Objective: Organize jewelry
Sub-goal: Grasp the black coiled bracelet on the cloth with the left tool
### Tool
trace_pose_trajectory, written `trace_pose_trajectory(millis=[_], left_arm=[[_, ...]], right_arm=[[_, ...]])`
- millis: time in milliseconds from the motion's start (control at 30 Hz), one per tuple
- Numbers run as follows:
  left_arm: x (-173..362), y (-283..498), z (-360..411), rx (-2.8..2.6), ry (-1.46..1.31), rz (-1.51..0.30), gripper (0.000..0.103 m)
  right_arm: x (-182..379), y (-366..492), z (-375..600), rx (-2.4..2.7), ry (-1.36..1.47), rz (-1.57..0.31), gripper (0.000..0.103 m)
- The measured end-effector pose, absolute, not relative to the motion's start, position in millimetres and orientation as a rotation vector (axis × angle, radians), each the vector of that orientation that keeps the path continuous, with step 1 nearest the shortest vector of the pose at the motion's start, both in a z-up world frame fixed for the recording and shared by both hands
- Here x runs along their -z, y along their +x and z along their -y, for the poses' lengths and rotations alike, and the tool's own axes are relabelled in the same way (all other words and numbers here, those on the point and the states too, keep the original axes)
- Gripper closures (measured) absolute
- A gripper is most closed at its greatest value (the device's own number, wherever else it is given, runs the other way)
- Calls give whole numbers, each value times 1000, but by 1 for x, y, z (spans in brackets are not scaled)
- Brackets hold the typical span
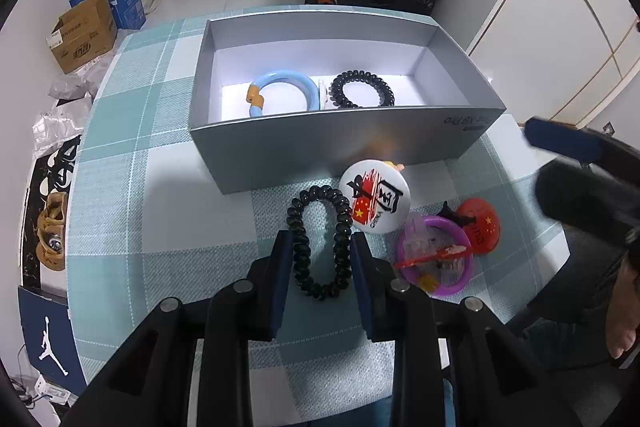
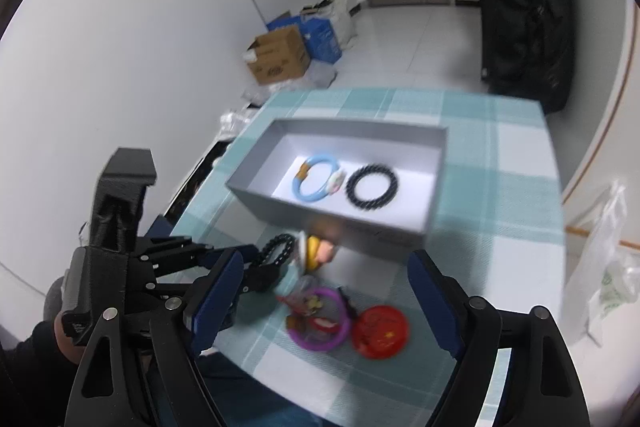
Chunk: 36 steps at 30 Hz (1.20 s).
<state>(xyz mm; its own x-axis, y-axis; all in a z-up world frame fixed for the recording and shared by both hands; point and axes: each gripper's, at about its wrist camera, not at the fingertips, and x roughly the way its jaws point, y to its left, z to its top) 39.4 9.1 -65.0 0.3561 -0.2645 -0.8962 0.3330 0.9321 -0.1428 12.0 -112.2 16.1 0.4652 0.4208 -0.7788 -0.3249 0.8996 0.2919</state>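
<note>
Squeezing black coil hair tie, left claw nearly clenched; right claw spread wide, empty.

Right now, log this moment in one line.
left tool: shut on black spiral hair tie | right tool: open, empty | grey box: blue bracelet, second black tie

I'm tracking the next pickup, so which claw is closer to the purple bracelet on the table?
Right. The right claw hangs open directly over the purple bracelet; the left claw sits beside it, squeezing the black coil hair tie.
</note>
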Motion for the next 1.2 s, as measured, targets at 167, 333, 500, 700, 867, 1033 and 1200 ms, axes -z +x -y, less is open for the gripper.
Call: trace_pose_trajectory(millis=[167,333,500,700,867,1033,1200], left_arm=[[61,39,-15,380,52,-1151,79],[58,38,-25,364,25,-1161,79],[52,39,-32,359,-2,-1145,79],[49,44,-40,362,-49,-1138,93],[50,46,-44,365,-81,-1138,93],[52,45,-47,359,-88,-1150,91],[52,40,-42,359,-57,-1145,70]], right_arm=[[1,19,94,-484,83,-1050,44],[16,24,74,-470,7,-1097,61],[28,33,65,-455,-5,-1130,71],[37,37,60,-440,-27,-1160,91],[38,40,59,-437,-34,-1154,97],[30,34,58,-464,-31,-1133,99],[17,28,61,-490,-27,-1091,99]])
